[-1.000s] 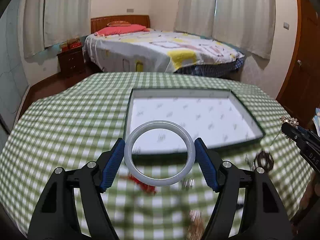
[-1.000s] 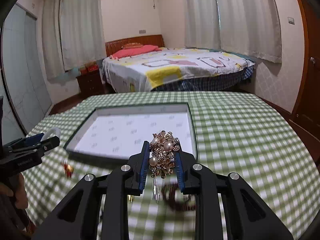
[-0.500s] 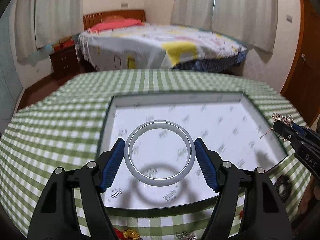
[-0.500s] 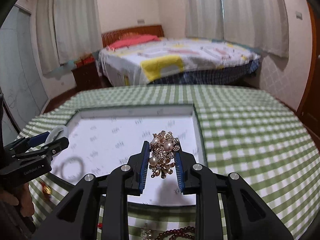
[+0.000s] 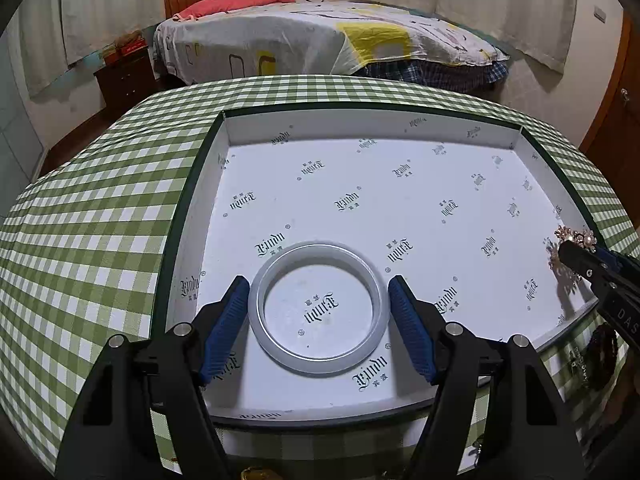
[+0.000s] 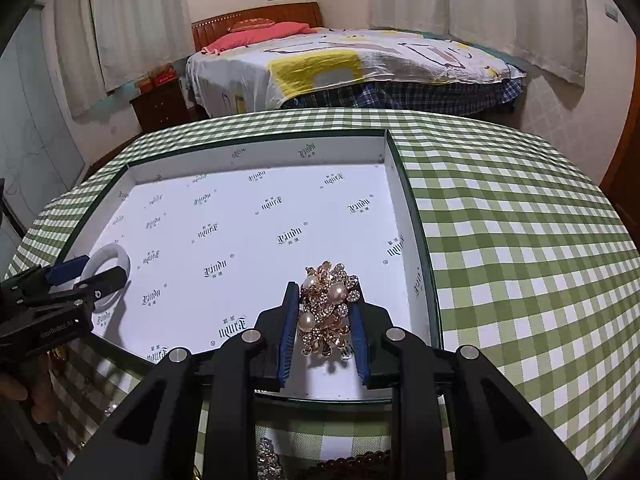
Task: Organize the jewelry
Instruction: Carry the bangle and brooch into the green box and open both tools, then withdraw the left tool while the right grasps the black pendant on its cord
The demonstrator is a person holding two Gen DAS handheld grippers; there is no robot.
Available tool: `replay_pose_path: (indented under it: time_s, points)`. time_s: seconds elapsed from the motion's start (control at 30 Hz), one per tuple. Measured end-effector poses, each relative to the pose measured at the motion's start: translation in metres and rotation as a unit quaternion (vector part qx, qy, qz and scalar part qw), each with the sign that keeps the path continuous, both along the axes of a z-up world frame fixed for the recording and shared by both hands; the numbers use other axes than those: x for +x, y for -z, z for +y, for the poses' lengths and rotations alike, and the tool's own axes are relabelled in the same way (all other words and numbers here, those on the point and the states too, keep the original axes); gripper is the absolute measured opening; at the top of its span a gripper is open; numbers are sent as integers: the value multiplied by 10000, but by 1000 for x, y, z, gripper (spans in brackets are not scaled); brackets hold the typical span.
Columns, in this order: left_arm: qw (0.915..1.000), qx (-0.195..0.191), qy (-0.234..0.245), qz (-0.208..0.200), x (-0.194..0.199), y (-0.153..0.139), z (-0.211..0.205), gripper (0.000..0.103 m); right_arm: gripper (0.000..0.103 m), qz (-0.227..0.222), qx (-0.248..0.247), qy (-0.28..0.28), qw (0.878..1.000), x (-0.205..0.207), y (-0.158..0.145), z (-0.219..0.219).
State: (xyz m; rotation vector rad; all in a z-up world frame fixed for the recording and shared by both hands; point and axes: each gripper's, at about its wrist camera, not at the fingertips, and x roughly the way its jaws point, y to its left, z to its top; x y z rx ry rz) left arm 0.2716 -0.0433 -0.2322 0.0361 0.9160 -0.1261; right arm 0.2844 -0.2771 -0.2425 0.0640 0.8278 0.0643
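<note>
A bedroom is seen beyond the work surface, with a bed (image 5: 320, 36) covered in a white, yellow-patched spread, pale curtains (image 6: 516, 12) at the windows and a dark bedside cabinet (image 5: 124, 80) against the wall. The foreground is filled by a table under a green-and-white checked cloth (image 6: 520, 240). On the cloth a wide, shallow box (image 5: 192, 216) with a dark green rim and a white lining printed with small black logos is set. Over the near left part of the box the left gripper (image 5: 319, 312) is held, its blue pads clamped on either side of a pale, translucent bangle (image 5: 319, 360), which is held flat and low over the lining; whether it touches the lining cannot be told. Over the near right corner of the box the right gripper (image 6: 325, 316) is held, its jaws drawn close together and pinched on a gold brooch (image 6: 328, 308) set with pearls and clear stones, which stands between the pads just above the white lining. In the left wrist view this brooch is seen at the right edge of the box. In front of the box, on the cloth, a strand of dark red beads (image 6: 356, 462) and a small sparkling piece (image 6: 266, 460) are partly seen, and a gold object (image 5: 256, 474) is glimpsed at the bottom edge of the left wrist view
</note>
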Motion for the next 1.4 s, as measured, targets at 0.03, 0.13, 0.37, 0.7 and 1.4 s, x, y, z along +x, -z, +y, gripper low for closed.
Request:
replay_pose_path:
  time_s: [0.03, 0.13, 0.37, 0.7, 1.4]
  points:
    - [10000, 10, 2, -3, 0, 0, 1, 70, 26, 10, -34, -2, 10000, 0, 0, 1]
    - [10000, 65, 9, -10, 0, 1, -2, 73, 34, 39, 8, 7, 10000, 3, 2, 1]
    - [10000, -46, -39, -75, -7, -5, 1, 78, 46, -122, 109, 64, 9998, -9, -7, 0]
    - [9972, -39, -255, -706, -68, -38, 15, 78, 46, -349, 232, 10, 9991, -74, -22, 13]
    - [9957, 5, -684, -631, -168, -43, 55, 78, 46, -69, 51, -1032, 9946, -157, 1, 75]
